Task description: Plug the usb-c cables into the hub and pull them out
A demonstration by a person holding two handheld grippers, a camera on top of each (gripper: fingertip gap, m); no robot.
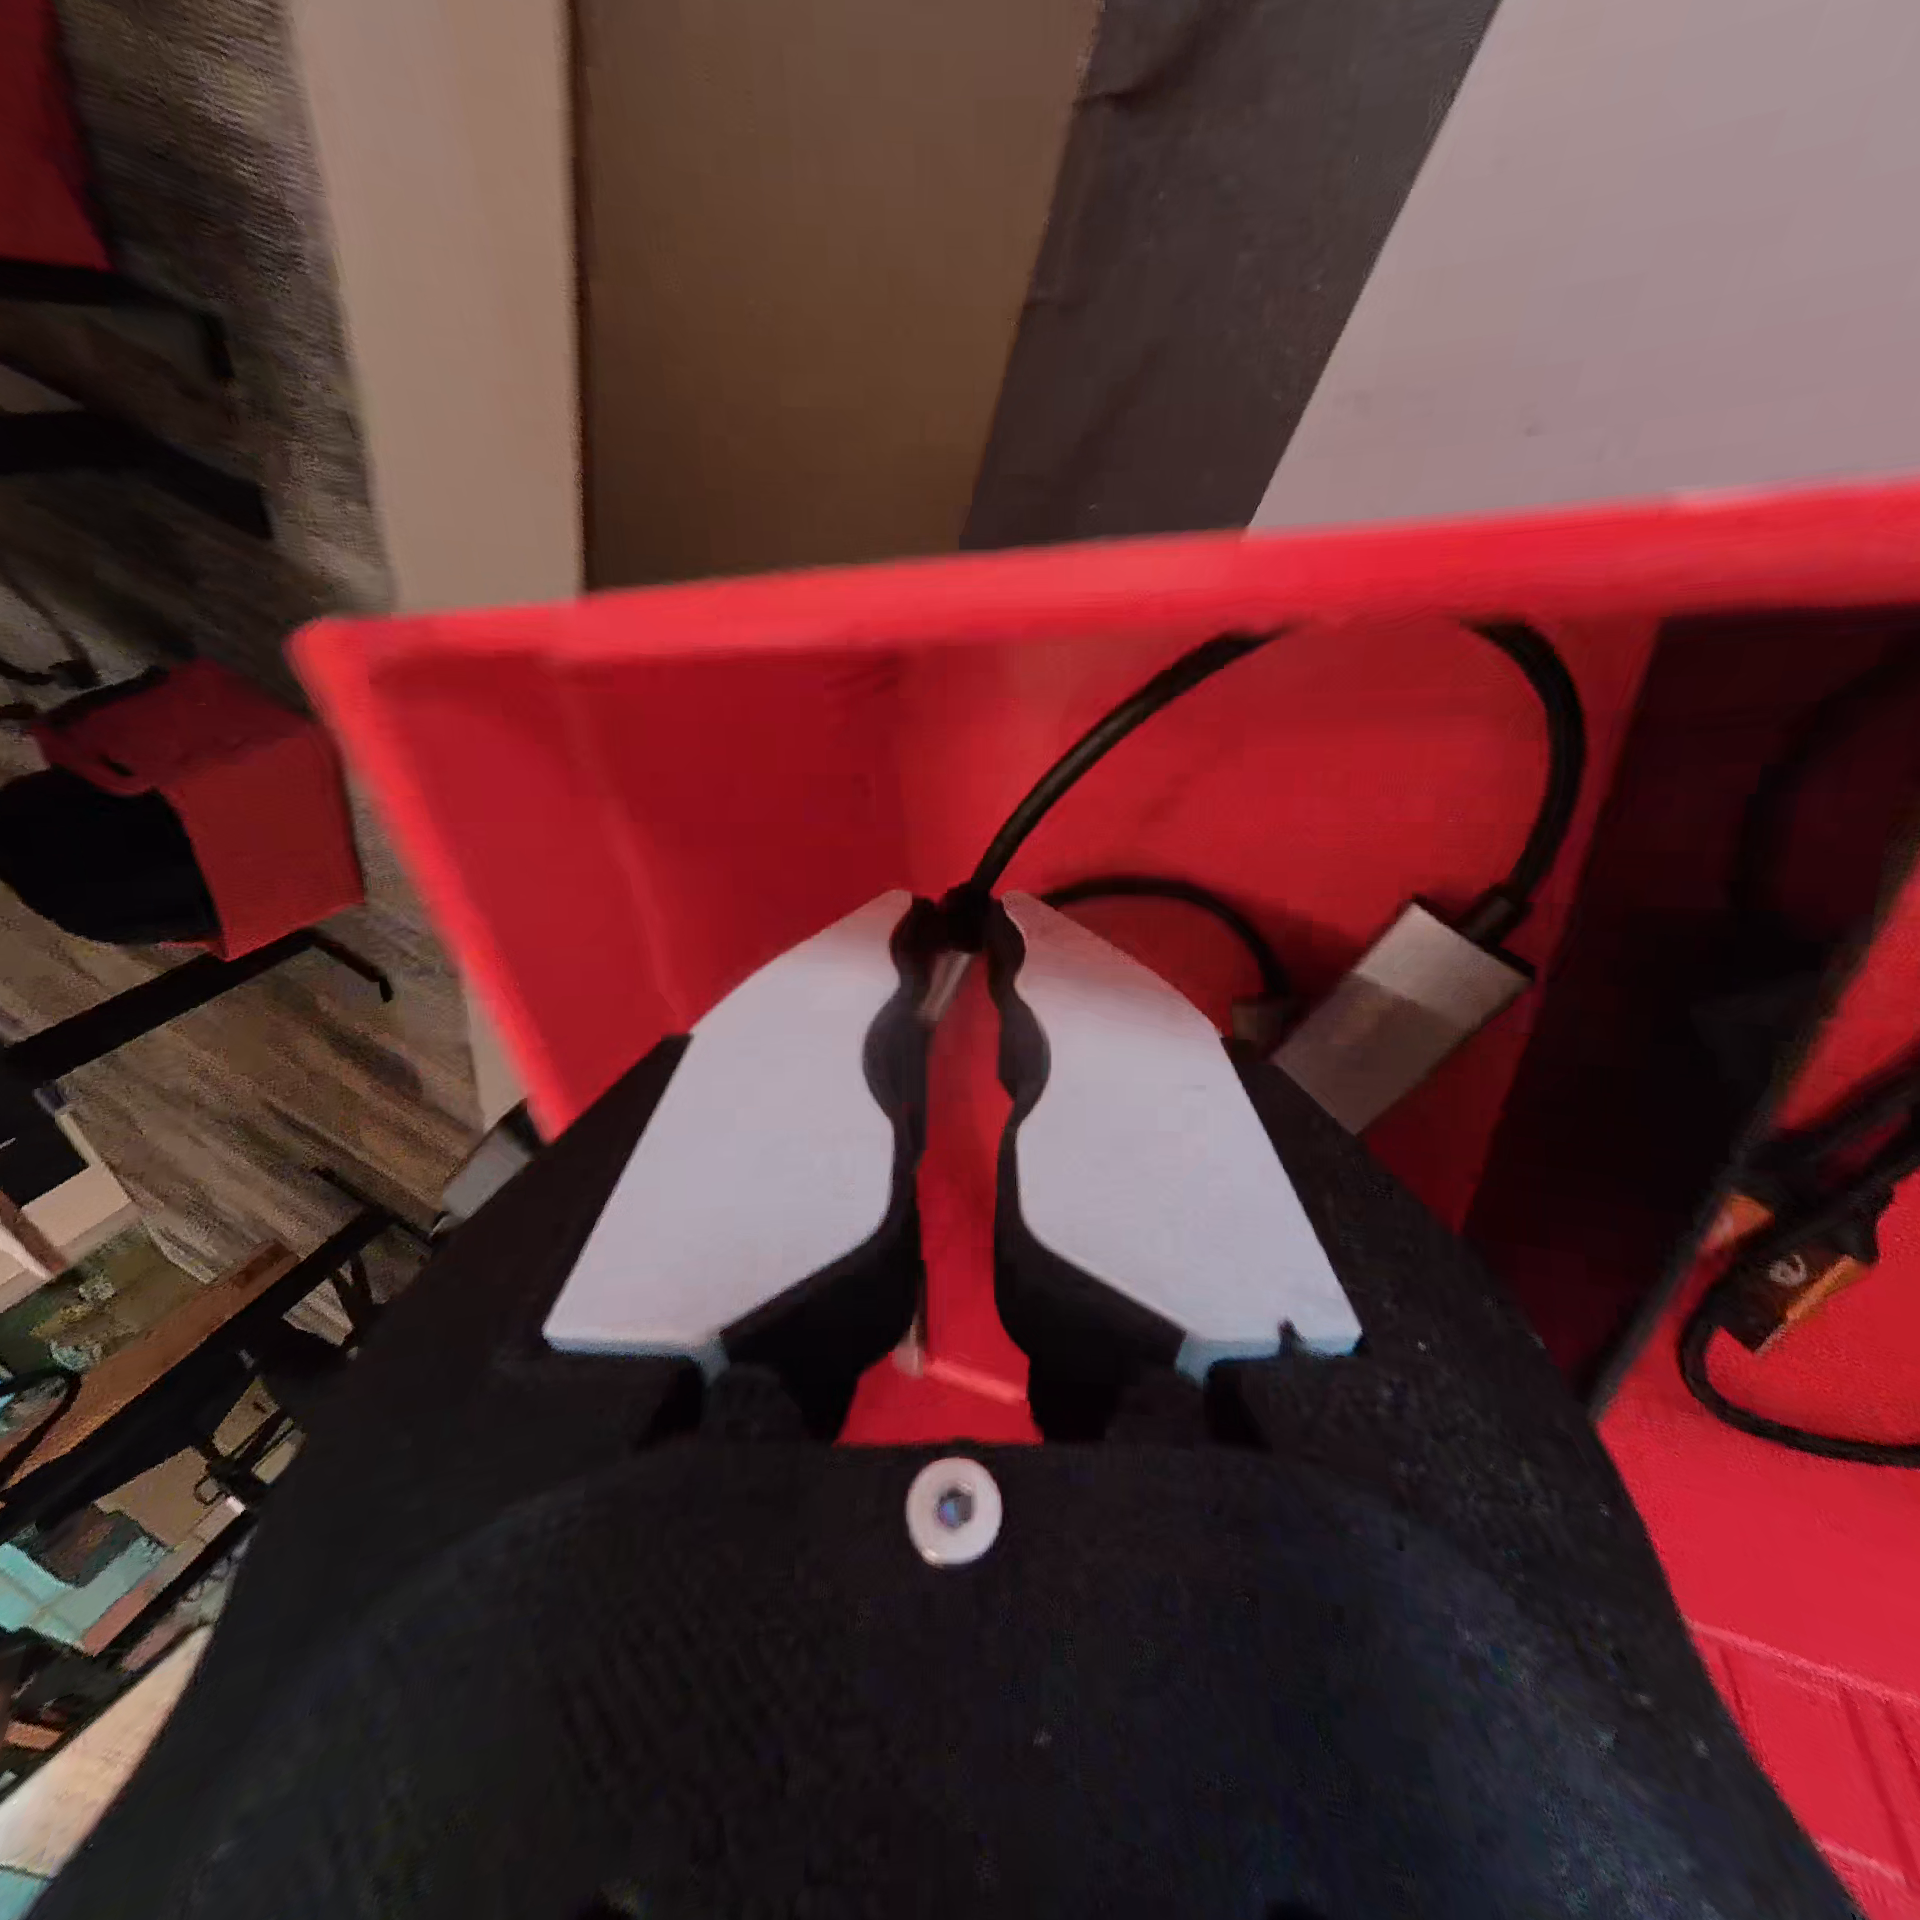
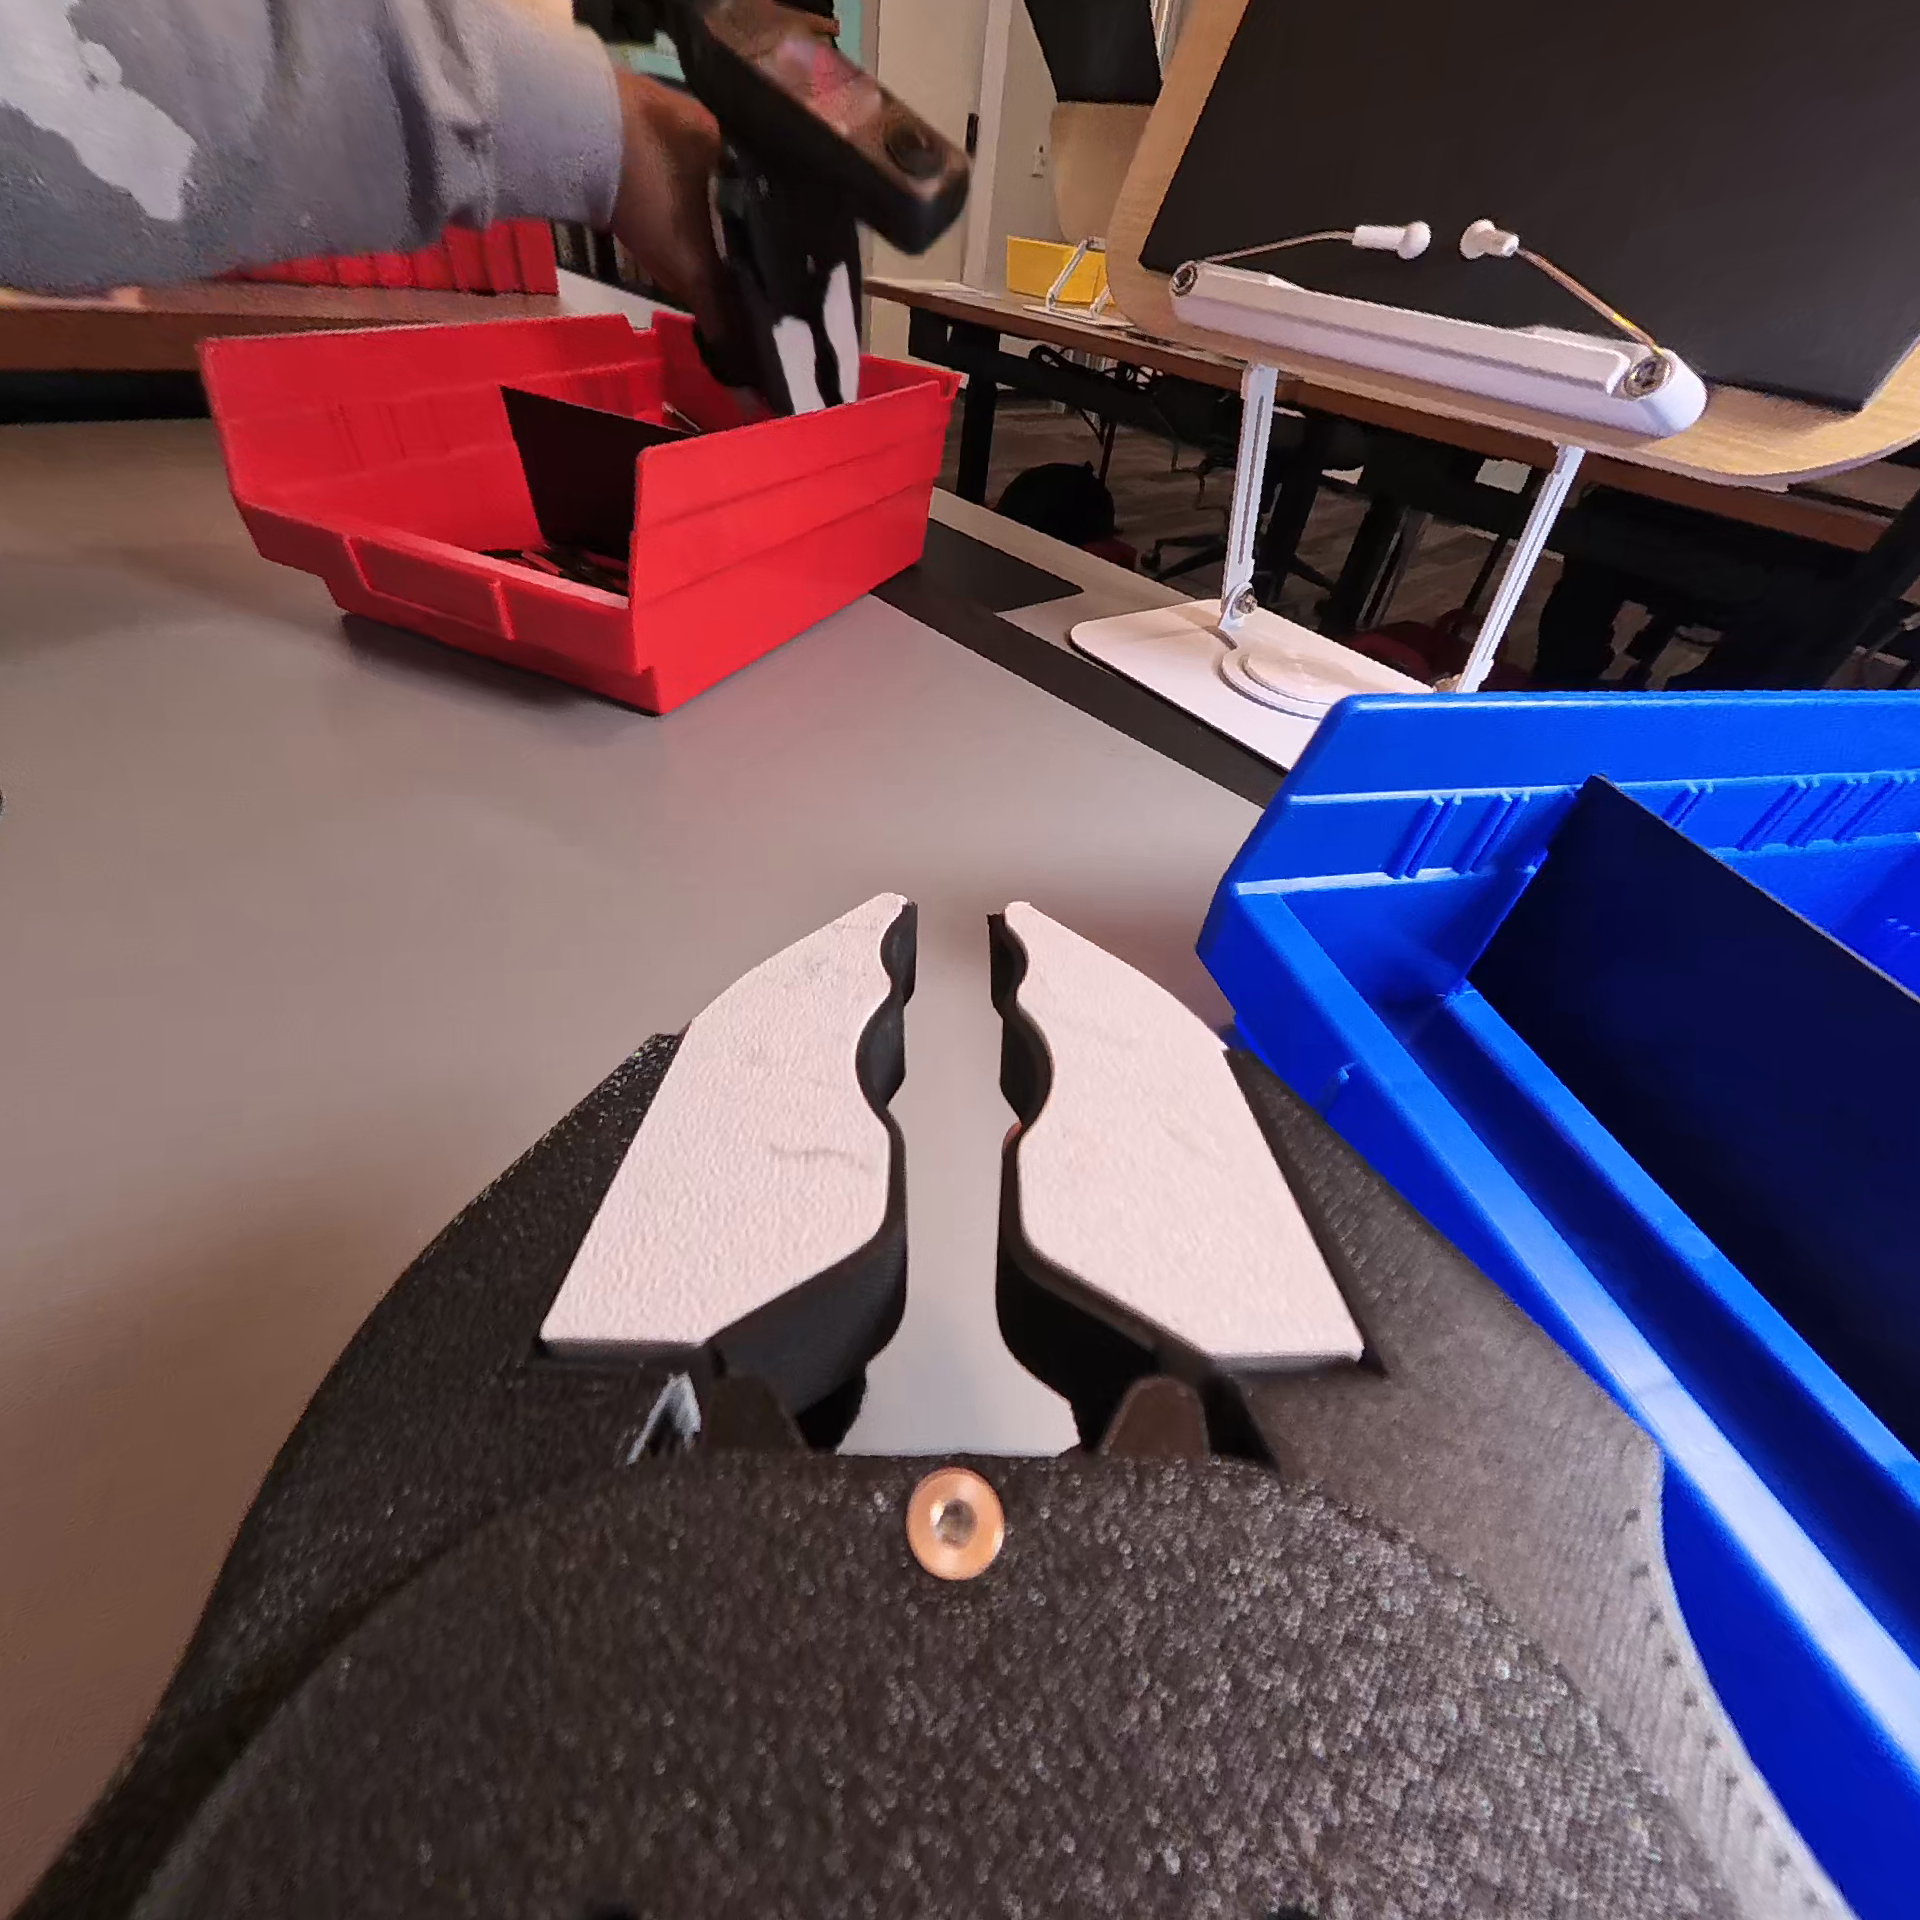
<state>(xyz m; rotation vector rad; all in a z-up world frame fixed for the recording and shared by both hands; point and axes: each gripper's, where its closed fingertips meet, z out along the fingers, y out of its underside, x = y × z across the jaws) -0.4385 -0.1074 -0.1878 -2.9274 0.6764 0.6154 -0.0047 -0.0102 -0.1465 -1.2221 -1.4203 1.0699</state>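
In the left wrist view my left gripper [image 1: 956, 925] is inside the red bin [image 1: 727, 623]. It is shut on the plug end of a black usb-c cable [image 1: 1081, 779], whose silver tip [image 1: 943, 987] shows between the fingers. The grey metal hub [image 1: 1392, 997] lies to the right against a black divider [image 1: 1714, 935]. A second black cable [image 1: 1164, 896] ends in a plug at the hub's near end. In the right wrist view my right gripper [image 2: 951, 920] hovers over the grey table [image 2: 416, 831]. It is empty, with a narrow gap between its fingers. The left gripper [image 2: 800, 353] shows far off over the red bin [image 2: 644, 561].
An orange-and-black braided cable [image 1: 1787, 1268] lies in the red bin's right compartment. A blue bin [image 2: 1351, 935] with a dark divider stands just right of my right gripper. A white stand [image 2: 1434, 312] holding a dark panel is behind it. A person's grey sleeve [image 2: 312, 135] reaches over the red bin.
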